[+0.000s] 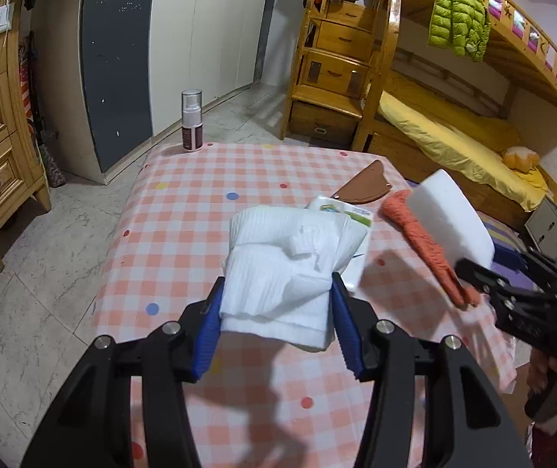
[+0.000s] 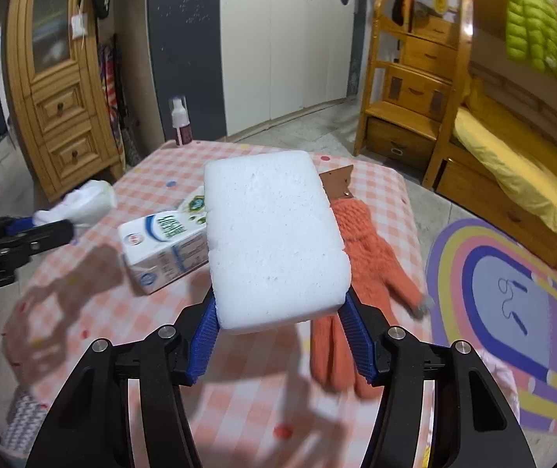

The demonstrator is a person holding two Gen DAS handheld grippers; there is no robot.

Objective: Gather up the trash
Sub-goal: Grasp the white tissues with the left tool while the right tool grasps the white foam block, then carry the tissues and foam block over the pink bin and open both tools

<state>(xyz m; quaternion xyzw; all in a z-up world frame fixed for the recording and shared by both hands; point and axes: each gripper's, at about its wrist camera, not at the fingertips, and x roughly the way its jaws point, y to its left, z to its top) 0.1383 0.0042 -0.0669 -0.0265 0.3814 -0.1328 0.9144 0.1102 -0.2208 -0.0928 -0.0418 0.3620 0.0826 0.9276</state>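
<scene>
both pickups look done: left gripper (image 1: pixel 278 312) clamps a wad of white foam wrap (image 1: pixel 278 269), right gripper (image 2: pixel 280 312) grips a foam block (image 2: pixel 274 241), both lifted above the checked table (image 1: pixel 184 202); next comes carrying them to a bin (none in view).

The milk carton (image 2: pixel 165 247) beside the white foam block (image 2: pixel 274 241) carries blue lettering and a round green emblem; the print is too blurred to read. The spray bottle (image 1: pixel 191 121) label is illegible. No other text is readable.
</scene>
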